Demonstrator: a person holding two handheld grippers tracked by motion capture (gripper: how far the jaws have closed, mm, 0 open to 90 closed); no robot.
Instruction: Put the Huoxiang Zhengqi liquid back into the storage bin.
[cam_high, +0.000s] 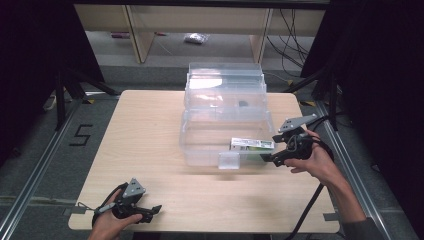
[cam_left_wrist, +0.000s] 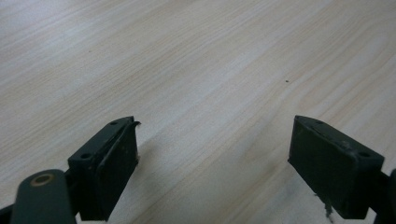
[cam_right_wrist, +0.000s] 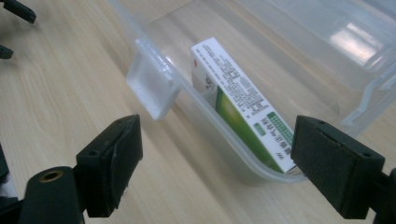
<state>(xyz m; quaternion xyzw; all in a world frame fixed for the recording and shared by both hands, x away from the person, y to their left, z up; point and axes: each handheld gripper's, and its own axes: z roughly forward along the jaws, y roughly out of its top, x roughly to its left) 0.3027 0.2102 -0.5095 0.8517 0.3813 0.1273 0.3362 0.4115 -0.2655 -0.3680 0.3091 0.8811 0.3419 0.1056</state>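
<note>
A clear plastic box (cam_high: 200, 145) with its lid tipped back stands mid-table. A white and green carton (cam_high: 251, 144) lies inside it along the front wall, near the right corner. In the right gripper view the carton (cam_right_wrist: 243, 100) leans against the box's near wall (cam_right_wrist: 205, 116), beside the box's latch (cam_right_wrist: 152, 86). My right gripper (cam_high: 267, 158) hangs just outside the box's front right corner, open, nothing between its jaws. My left gripper (cam_high: 152, 212) rests low at the front left of the table, open over bare wood (cam_left_wrist: 210, 84).
The light wooden table (cam_high: 145, 135) has bare room left of the box and along the front. A cable (cam_high: 307, 210) trails from the right gripper off the front edge. Dark stands and floor rails flank the table.
</note>
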